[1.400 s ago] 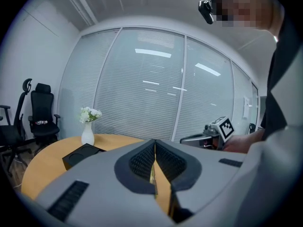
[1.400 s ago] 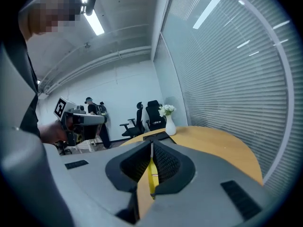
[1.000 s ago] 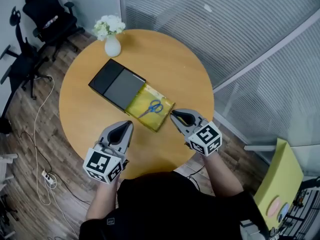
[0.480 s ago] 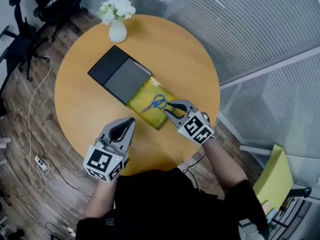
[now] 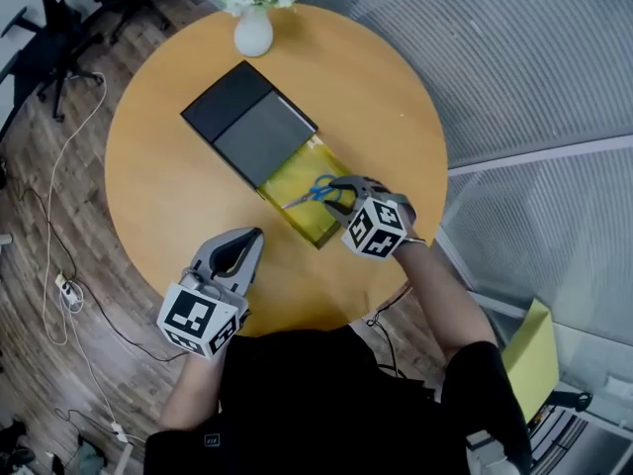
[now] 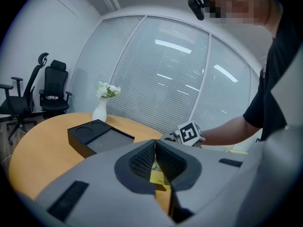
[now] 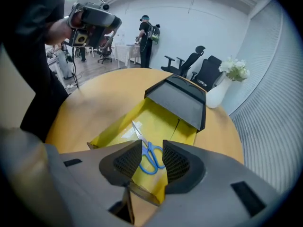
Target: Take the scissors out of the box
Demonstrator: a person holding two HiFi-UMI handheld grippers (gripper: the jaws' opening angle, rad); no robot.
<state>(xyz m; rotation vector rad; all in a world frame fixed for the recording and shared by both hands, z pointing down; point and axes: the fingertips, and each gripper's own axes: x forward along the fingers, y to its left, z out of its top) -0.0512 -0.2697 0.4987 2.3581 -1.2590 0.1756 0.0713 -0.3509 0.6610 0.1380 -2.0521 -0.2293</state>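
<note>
The box lies on the round wooden table (image 5: 178,196): a black sleeve (image 5: 247,127) with a yellow drawer (image 5: 292,181) pulled out toward me. Blue-handled scissors (image 5: 309,194) lie flat in the drawer. My right gripper (image 5: 334,192) points steeply down over the handles. Its jaws are opening, and the scissors (image 7: 152,157) show in the gap below the pads, not pressed by them. My left gripper (image 5: 251,237) hovers over the table's near edge, left of the drawer, with jaws together and nothing in them. The left gripper view shows the black sleeve (image 6: 97,138).
A white vase of flowers (image 5: 254,30) stands at the table's far edge, beyond the box. Office chairs (image 5: 40,47) and a floor cable (image 5: 59,295) are at the left. A glass wall with blinds (image 5: 534,67) runs along the right. Other people stand in the far room (image 7: 147,34).
The right gripper has dropped and swung left over the yellow drawer, rolling as it came, and its jaws have parted. The left gripper has sunk slightly.
</note>
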